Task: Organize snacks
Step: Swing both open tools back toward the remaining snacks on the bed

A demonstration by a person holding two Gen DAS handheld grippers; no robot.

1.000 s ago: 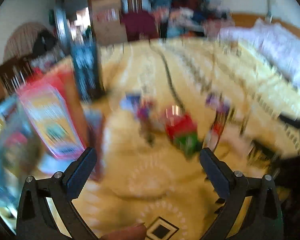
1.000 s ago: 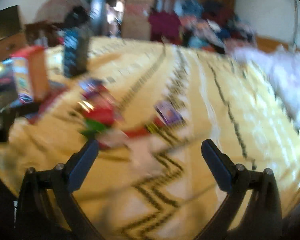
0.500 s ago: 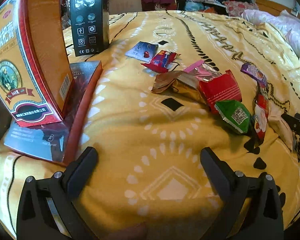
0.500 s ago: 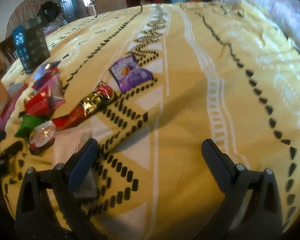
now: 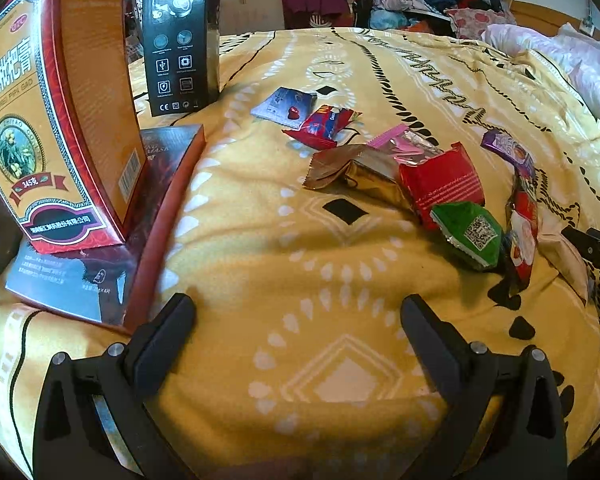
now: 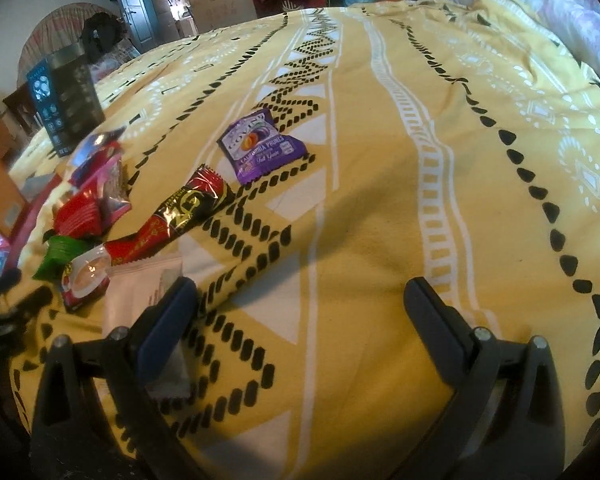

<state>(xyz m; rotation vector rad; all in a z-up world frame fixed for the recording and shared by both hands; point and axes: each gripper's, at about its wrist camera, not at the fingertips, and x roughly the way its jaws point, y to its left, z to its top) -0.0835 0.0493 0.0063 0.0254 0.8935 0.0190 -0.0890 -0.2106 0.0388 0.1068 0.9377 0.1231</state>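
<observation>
A yellow patterned bedspread (image 6: 380, 208) carried scattered snack packets.
Both the left gripper (image 5: 298, 316) and the right gripper (image 6: 300, 300) hovered with fingers spread wide, holding nothing. A green foil packet (image 5: 470, 234) lay ahead-right of the left fingers; a purple prune packet (image 6: 260, 146) lay ahead-left of the right fingers.

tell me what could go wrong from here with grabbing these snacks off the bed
The red packet, green packet and gold wrapper overlap, so closing the open left gripper there could take several or pinch the soft blanket. The open right gripper has one finger over the white packet, and could crush it.
</observation>
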